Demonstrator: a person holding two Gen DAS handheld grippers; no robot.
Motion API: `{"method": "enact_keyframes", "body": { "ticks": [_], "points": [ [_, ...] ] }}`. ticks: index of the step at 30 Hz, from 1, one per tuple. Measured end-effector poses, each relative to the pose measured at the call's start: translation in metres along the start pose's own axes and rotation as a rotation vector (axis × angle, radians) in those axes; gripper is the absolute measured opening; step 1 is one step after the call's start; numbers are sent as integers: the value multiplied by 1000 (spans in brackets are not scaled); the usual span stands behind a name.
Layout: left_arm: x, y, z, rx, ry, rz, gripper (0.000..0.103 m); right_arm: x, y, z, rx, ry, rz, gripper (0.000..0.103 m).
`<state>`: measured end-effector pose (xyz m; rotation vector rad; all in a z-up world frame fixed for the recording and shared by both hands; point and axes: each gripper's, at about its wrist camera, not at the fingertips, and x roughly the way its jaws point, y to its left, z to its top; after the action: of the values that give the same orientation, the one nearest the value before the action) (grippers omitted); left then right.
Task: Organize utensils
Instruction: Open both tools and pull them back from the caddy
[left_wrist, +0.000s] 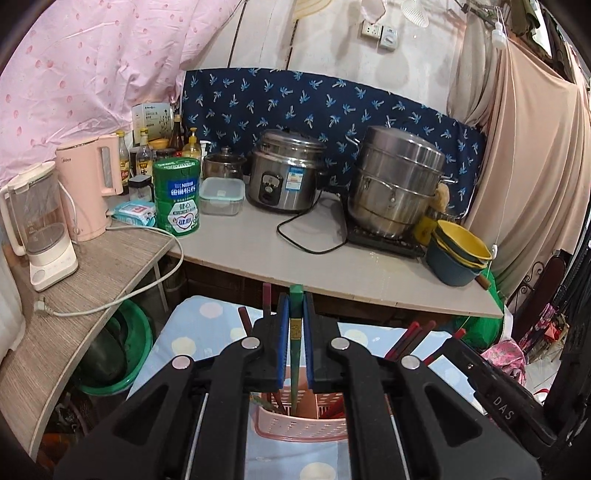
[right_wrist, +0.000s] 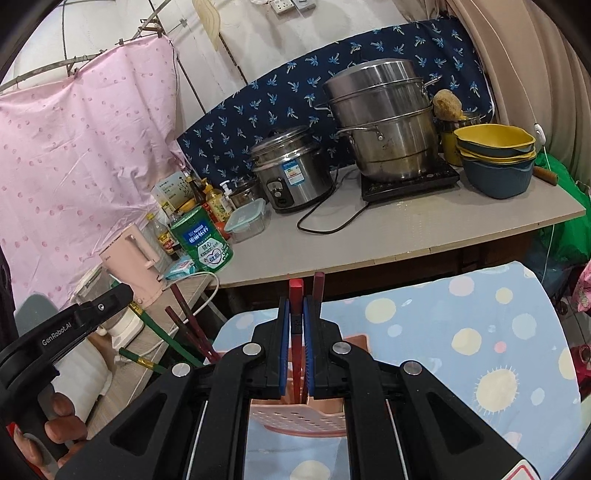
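On the far left a clear blender jug (left_wrist: 35, 229) is seen on the wood-grain shelf (left_wrist: 92, 280), with a pink kettle (left_wrist: 90, 184) just beside it. A green tin (left_wrist: 177, 194) stands next along, near a lidded clear container (left_wrist: 221, 194) on the grey counter (left_wrist: 258, 251). Further right a rice cooker (left_wrist: 286, 171) and a tall steel steamer pot (left_wrist: 397, 181) are set against the dark blue patterned cloth (left_wrist: 332, 103), and stacked yellow and blue bowls (left_wrist: 460, 254) sit at the counter's right end.

Below the counter, a pink slotted utensil basket (left_wrist: 295, 422) rests on a pale blue dotted cloth (left_wrist: 195, 332).

The left gripper (left_wrist: 295, 332) is clenched on a green chopstick (left_wrist: 295, 302), which is held upright between the blue pads with its lower end reaching down into the basket. Dark red chopsticks (left_wrist: 410, 339) are seen leaning out of the basket to the right of it.

In the right wrist view, green and brown chopsticks (right_wrist: 184, 332) are seen leaning out to the left, beneath the other gripper's black body. The right gripper (right_wrist: 296, 332) is clamped on a red chopstick (right_wrist: 296, 291), also held upright, with its lower part descending to the basket (right_wrist: 295, 417). A brown chopstick (right_wrist: 318, 286) stands just beside the right finger.
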<state>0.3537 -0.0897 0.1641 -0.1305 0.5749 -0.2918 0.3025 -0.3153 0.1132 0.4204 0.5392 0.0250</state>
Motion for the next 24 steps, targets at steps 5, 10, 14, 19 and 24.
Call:
{"method": "enact_keyframes", "body": {
  "ticks": [5,10,14,19,24],
  "points": [
    [5,-2,-8,1,19,-3,7,5,3,-5,-17,18,-7,7],
    [5,-2,-13,2,30,-6,7,5,4,-7,-33,26,-14,10],
    [1,-1,-16,0,31,-4,26,-3,7,-10,-57,18,-24,18],
    [-7,-4,-21,25,16,24,41,-13,8,-14,-65,10,-21,27],
    [-12,-7,-29,49,31,37,46,-22,7,-22,-62,24,-15,32]
  ]
}}
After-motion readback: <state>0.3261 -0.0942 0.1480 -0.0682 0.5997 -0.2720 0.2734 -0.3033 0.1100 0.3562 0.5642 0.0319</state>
